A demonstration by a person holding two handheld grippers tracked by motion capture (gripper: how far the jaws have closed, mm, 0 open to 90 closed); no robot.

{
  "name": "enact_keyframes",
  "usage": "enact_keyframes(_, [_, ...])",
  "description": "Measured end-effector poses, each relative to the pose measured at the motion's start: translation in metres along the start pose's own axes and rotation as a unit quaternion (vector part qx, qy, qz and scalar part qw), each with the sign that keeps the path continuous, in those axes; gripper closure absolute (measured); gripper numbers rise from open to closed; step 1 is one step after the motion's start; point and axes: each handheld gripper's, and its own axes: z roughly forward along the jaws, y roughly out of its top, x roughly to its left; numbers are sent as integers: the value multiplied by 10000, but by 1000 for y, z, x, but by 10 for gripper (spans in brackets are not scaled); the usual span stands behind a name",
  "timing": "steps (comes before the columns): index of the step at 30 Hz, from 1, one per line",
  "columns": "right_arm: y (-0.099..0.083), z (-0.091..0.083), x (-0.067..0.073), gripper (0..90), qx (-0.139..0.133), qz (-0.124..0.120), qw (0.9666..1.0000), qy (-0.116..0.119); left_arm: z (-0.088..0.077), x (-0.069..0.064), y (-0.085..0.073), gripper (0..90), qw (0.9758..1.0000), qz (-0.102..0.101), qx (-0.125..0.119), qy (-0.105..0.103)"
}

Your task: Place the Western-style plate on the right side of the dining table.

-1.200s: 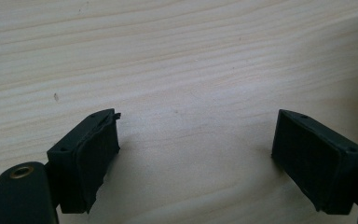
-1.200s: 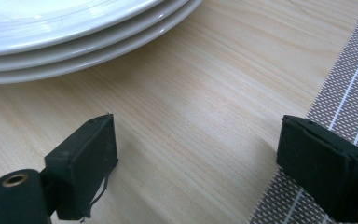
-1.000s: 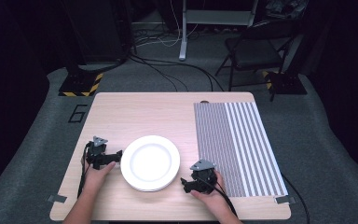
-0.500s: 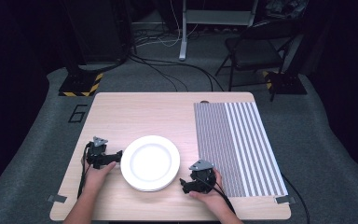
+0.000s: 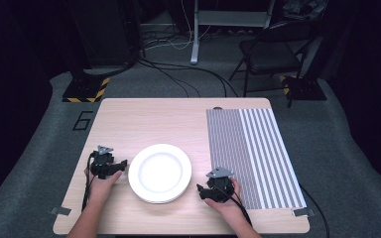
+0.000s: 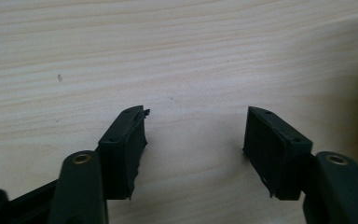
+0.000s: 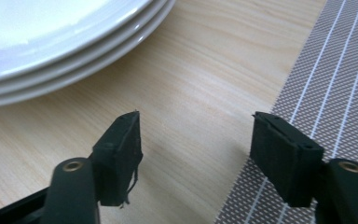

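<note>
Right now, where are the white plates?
In the high view, the stack of white plates sits on the wooden table near its front edge, between the left gripper and right gripper, left of the striped placemat.

Glossy white ceramic plates [image 7: 51, 42], pale matt wood-grain counter [image 7: 205, 79], woven grey striped placemat [image 7: 335, 79], matt black rubbery fingers [image 6: 121, 149]

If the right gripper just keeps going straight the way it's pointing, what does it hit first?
Probably the stack of plates. The right gripper, jaws open over bare table, points up and left in the high view, toward the stack's near rim. The striped mat lies off to its side.
</note>
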Motion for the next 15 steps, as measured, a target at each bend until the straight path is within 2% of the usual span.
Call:
enact_keyframes(2, [1,-2,0,345,1,69,10000,26,-2,-2,1,395,10000,-48,21,-6])
enact_keyframes(4, [7,-7,1,363,20,19,9999,150,-8,-5,2,399,10000,-46,6,-52])
enact_keyframes(8, [14,-12,2,375,77,-51,9997,217,-15,-8,5,409,9998,-122,-144,-114])
enact_keyframes(9, [18,-14,2,378,133,38,9993,336,-20,-10,8,410,9995,-198,-196,-170])
enact_keyframes(10, [20,-14,3,380,175,55,9992,342,-23,-11,9,411,9993,-212,-244,-172])
enact_keyframes(11, [21,-14,1,384,186,-74,9993,330,-24,-12,11,415,9992,-209,-274,-193])
enact_keyframes(14, [30,-13,0,389,240,26,9993,292,-27,-14,13,454,9992,-170,-306,-191])
enact_keyframes(15, [33,-13,-2,387,181,30,9993,332,-28,-17,13,466,9990,-161,-334,-241])
